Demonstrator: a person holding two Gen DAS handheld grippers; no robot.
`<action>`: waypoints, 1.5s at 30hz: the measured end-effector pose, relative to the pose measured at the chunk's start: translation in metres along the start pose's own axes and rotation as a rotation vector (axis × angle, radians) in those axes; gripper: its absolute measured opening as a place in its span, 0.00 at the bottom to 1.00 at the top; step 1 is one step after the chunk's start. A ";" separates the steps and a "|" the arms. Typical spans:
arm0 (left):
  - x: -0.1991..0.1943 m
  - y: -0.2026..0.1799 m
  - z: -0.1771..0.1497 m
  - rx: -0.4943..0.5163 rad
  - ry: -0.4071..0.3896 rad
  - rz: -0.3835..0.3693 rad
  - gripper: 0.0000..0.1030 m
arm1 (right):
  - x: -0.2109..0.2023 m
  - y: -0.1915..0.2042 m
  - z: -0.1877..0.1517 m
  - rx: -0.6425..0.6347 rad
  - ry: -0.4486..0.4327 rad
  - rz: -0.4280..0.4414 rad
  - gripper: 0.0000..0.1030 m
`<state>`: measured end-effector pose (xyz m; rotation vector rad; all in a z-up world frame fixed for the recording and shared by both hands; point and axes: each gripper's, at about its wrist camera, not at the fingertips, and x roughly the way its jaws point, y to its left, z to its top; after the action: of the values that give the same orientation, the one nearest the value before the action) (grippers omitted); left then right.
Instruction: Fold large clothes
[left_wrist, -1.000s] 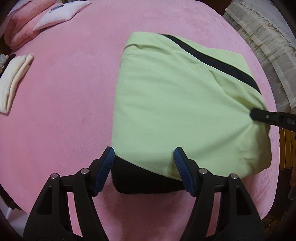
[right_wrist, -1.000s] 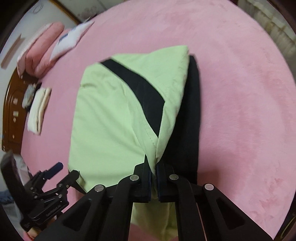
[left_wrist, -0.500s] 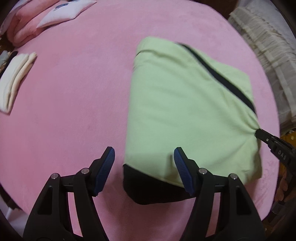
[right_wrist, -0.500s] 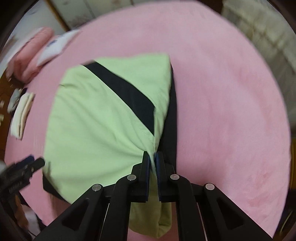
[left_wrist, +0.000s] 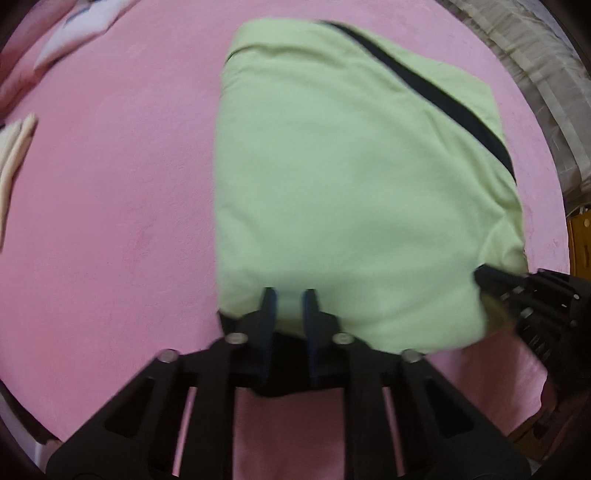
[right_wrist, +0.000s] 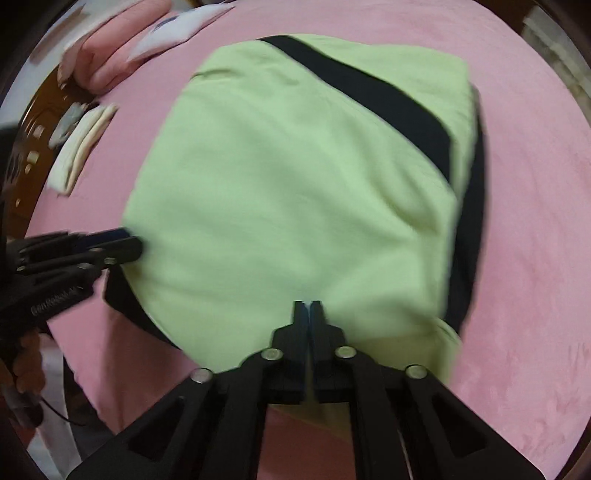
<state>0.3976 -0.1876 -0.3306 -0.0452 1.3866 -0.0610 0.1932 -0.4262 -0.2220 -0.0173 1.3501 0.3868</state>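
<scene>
Gripping the near hem of the green garment (left_wrist: 354, 192), lying folded on the pink bed (left_wrist: 110, 206): left tool (left_wrist: 289, 295), jaws just closing, pinching cloth at 6 o'clock; right tool (right_wrist: 307, 305) clamped on the hem. Next, probably: lifting both corners together, carrying toward 12 o'clock.

A bed covered in a pink plush blanket (right_wrist: 535, 184) fills the room view. At its far left corner lie pink pillows (right_wrist: 107, 62) and a white cushion (right_wrist: 177, 27). Left of the bed stands dark wooden furniture (right_wrist: 33, 125); pale striped fabric (left_wrist: 546, 85) lies right.
</scene>
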 end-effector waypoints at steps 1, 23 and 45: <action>-0.001 0.010 0.000 -0.032 0.003 -0.028 0.00 | -0.008 -0.012 -0.007 0.016 -0.020 0.004 0.00; 0.033 -0.008 0.155 0.058 -0.175 -0.078 0.00 | 0.060 0.014 0.117 0.169 -0.248 0.278 0.00; 0.060 0.018 0.230 -0.061 -0.202 -0.300 0.01 | -0.017 -0.115 0.115 0.228 -0.372 0.071 0.00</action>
<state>0.6347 -0.1748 -0.3492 -0.3026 1.1703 -0.2580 0.3317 -0.5113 -0.2031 0.2801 1.0206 0.2765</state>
